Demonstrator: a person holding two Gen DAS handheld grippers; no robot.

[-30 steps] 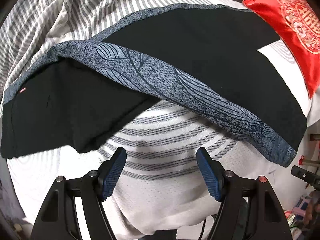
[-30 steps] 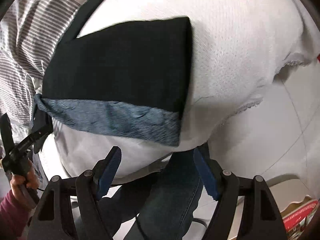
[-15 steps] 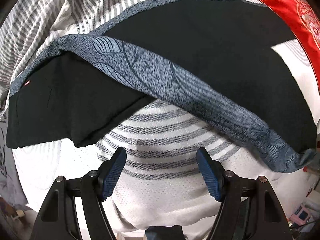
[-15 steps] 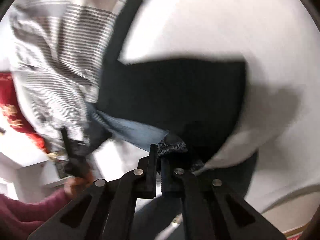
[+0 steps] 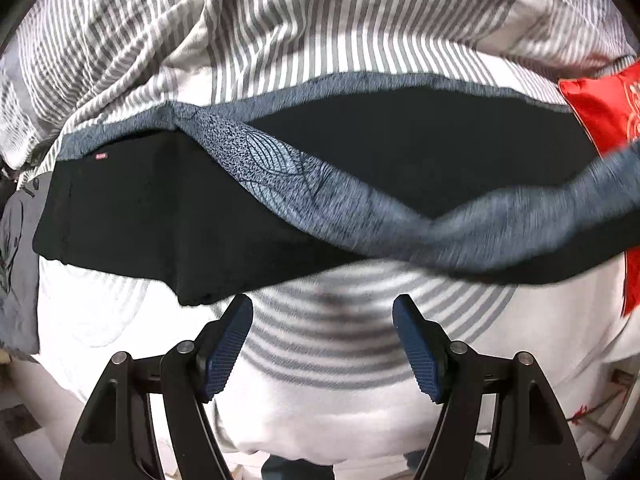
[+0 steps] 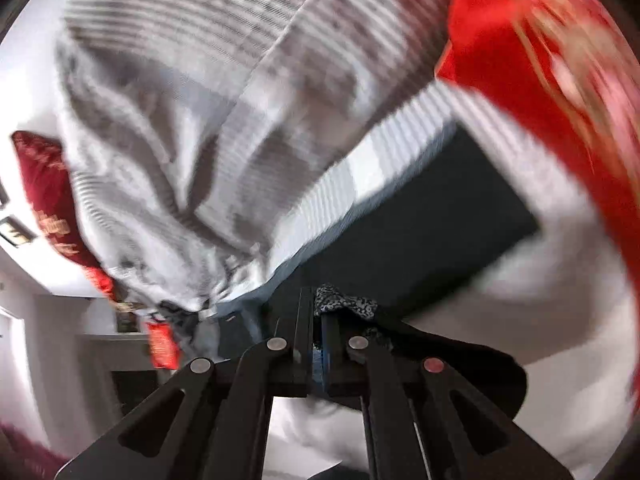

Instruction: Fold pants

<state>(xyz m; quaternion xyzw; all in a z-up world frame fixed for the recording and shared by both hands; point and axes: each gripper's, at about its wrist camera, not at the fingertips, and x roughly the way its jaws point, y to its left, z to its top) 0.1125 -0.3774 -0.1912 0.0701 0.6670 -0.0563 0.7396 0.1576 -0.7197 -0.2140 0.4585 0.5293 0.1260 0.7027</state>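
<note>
Early in the fold: the right gripper (image 6: 316, 320) is clamped on the patterned hem of the pants (image 5: 400, 152), which lie spread across the bed (image 5: 320, 400), one leg lifting at 3 o'clock. The left gripper (image 5: 322, 344) hangs wide, empty. Only the right view shows the pinch; the left shows the whole garment.

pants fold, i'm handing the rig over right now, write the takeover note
Right gripper: shut on the pants, pinching the patterned blue-grey trim at the hem of one leg.
Left gripper: open, holding nothing, over the white mattress cover just short of the pants.
Pants: black, spread across the bed; the held leg is lifted and blurred on the right. Striped duvet behind, red cushion at right.
Done: hem grasped, leg raised.
Left: lay that leg over the other, flatten it, then fold the length.
</note>
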